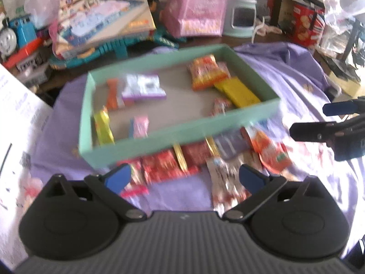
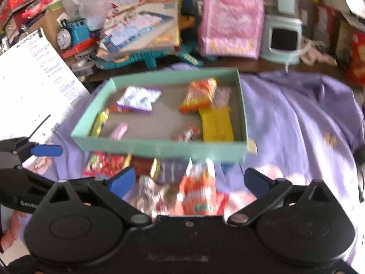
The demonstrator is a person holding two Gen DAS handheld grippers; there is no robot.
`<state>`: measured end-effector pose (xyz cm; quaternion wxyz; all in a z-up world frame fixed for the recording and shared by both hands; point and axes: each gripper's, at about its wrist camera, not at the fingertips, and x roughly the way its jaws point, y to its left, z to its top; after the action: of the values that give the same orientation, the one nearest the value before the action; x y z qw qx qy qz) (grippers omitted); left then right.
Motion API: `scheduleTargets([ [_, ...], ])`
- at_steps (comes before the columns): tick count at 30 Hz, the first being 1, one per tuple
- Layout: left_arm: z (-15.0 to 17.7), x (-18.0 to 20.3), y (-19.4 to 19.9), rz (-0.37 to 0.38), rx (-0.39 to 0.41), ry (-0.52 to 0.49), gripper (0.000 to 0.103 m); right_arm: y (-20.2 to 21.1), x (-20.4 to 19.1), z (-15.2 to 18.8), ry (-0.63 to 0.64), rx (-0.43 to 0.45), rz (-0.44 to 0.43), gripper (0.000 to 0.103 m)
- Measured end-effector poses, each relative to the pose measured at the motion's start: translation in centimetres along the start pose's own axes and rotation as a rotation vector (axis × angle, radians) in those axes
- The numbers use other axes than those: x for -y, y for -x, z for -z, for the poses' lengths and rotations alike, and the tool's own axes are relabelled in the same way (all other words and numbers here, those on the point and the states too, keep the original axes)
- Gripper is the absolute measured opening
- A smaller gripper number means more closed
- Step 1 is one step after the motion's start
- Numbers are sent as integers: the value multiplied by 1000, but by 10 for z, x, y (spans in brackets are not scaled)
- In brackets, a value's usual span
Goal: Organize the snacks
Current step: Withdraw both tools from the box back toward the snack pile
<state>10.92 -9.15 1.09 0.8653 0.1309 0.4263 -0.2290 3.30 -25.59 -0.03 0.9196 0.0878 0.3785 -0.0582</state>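
Observation:
A shallow mint-green box (image 1: 182, 129) (image 2: 159, 147) sits on a lilac cloth and holds several snack packets: a purple-and-white pack (image 1: 143, 86) (image 2: 138, 99), an orange bag (image 1: 205, 73) (image 2: 198, 96), a yellow bar (image 1: 237, 92) (image 2: 216, 123). Loose packets lie in front of the box: red ones (image 1: 164, 164) (image 2: 107, 162), a silvery one (image 1: 228, 178) (image 2: 150, 194) and an orange one (image 1: 271, 153) (image 2: 196, 196). My left gripper (image 1: 184, 179) hangs open above the red packets, holding nothing. My right gripper (image 2: 189, 181) stands wide open over the orange and silvery packets, empty too.
Clutter lines the back: a toy blue train (image 1: 16, 34) (image 2: 73, 32), a picture-book box (image 1: 107, 18) (image 2: 141, 29), a pink bag (image 1: 198, 6) (image 2: 232, 18), a pale green appliance (image 1: 241, 16) (image 2: 282, 38), a red box (image 1: 305, 25). A printed sheet (image 2: 34, 80) lies left. Bare lilac cloth (image 2: 296, 118) spreads right.

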Motion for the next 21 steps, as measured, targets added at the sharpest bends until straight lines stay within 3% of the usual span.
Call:
scheduleTargets([
  [9,26,17,-21,35,-67,12,103,-4,18,38,-89,-51,12,103],
  [21,25,27,-48,65,-113,22,103,-25,28,36,-127,-95,-1,103],
])
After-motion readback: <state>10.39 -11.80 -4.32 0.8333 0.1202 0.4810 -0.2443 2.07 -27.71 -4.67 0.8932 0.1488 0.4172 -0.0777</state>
